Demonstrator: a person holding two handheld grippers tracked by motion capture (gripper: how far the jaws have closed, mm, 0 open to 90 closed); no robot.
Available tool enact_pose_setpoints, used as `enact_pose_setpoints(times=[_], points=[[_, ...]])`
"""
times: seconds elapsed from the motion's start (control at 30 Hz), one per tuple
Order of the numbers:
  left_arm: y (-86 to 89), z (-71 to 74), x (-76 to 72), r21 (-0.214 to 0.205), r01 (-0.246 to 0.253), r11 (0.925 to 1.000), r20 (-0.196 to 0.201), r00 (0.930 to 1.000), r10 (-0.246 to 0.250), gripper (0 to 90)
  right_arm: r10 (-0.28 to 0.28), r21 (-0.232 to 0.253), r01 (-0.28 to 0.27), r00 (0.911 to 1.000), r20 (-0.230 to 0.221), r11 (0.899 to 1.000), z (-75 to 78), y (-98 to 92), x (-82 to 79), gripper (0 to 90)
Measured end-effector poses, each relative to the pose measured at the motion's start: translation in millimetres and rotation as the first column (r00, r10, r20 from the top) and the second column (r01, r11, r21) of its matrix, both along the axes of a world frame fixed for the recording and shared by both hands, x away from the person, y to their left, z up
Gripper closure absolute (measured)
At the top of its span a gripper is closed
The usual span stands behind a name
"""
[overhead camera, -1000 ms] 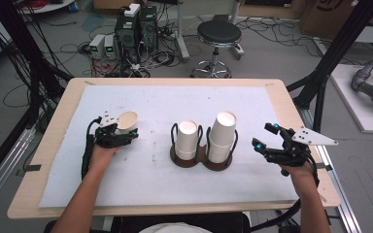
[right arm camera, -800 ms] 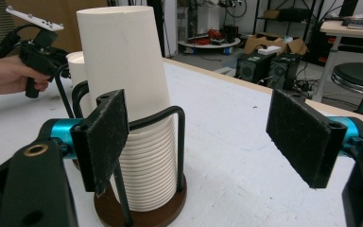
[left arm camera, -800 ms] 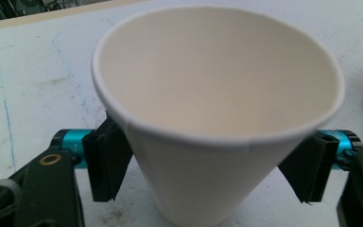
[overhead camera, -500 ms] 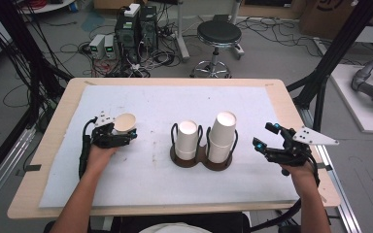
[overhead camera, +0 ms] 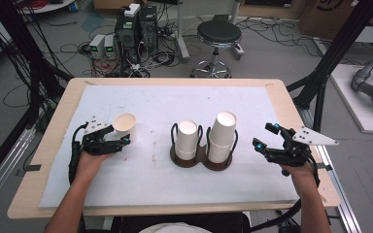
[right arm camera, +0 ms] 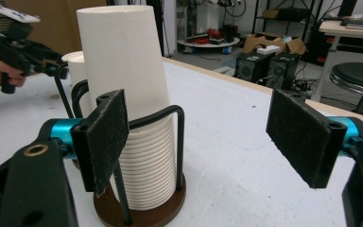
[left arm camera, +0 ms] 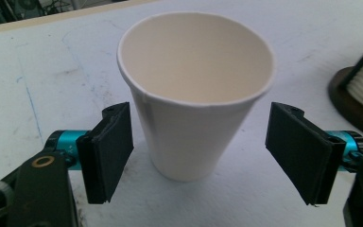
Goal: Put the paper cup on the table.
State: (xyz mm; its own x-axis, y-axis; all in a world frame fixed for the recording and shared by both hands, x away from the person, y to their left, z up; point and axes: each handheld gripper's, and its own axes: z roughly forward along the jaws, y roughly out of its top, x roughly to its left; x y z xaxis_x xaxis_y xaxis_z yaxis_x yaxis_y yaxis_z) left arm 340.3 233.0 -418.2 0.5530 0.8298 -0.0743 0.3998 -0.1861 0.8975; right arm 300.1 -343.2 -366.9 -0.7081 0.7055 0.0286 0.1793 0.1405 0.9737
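A white paper cup [overhead camera: 124, 125] [left arm camera: 196, 94] stands upright and empty on the white mat at the left. My left gripper [overhead camera: 119, 134] [left arm camera: 201, 156] sits around it, its jaws having just been opening; both pads [left arm camera: 113, 151] stand clear of the cup's sides. A dark wire holder [overhead camera: 201, 159] [right arm camera: 142, 213] in the middle carries two stacks of upside-down cups, a shorter one [overhead camera: 187, 138] and a taller, leaning one [overhead camera: 222, 136] [right arm camera: 132, 94]. My right gripper [overhead camera: 264, 136] [right arm camera: 203, 142] is open to the right of the holder with nothing between its pads.
The white mat [overhead camera: 175, 194] covers most of the wooden table [overhead camera: 298, 121]. Beyond the far edge are a black stool [overhead camera: 218, 36], computer boxes [overhead camera: 133, 29] and cables on the floor. Black frame posts stand at both sides of the table.
The cup was tilted in my left gripper; now it stands upright on the mat with the jaws spread off it. The left hand has shifted slightly. The right hand has stayed still.
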Motion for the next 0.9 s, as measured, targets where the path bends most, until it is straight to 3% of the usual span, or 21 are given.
enact_pose_setpoints(times=[0.17,0.27,0.4,0.5,0.63,0.9], points=[[12.8,8.7,-16.2,-0.085,0.021,0.9962,0.082,0.9966,-0.014,23.9,-0.009,-0.019,0.009,1.0,-0.001,1.0,-0.9,1.0,0.7,21.9],[22.8,13.1,-21.9,-0.161,0.019,0.9867,0.139,0.9903,0.004,23.9,-0.011,-0.022,0.011,0.9999,-0.003,1.0,-0.9,1.7,1.0,21.8],[31.8,15.8,-25.3,-0.233,0.004,0.9725,0.196,0.9796,0.043,23.0,-0.015,-0.03,0.014,0.9999,-0.007,0.999,-2.3,2.9,1.8,21.8],[36.7,16.3,-25.9,-0.246,-0.012,0.9693,0.226,0.9717,0.07,23.0,-0.016,-0.042,0.016,0.9998,-0.01,0.999,-3.5,3.0,2.2,21.8],[41.0,15.7,-23.6,-0.227,-0.032,0.9733,0.228,0.9699,0.085,23.0,-0.027,-0.044,0.027,0.9995,-0.013,0.999,-4.3,1.6,2.2,21.8],[46.4,16.5,-19.6,-0.258,-0.056,0.9645,0.244,0.9621,0.121,23.0,-0.073,-0.084,0.071,0.9972,-0.016,0.994,-7.7,-2.7,3.9,21.4]])
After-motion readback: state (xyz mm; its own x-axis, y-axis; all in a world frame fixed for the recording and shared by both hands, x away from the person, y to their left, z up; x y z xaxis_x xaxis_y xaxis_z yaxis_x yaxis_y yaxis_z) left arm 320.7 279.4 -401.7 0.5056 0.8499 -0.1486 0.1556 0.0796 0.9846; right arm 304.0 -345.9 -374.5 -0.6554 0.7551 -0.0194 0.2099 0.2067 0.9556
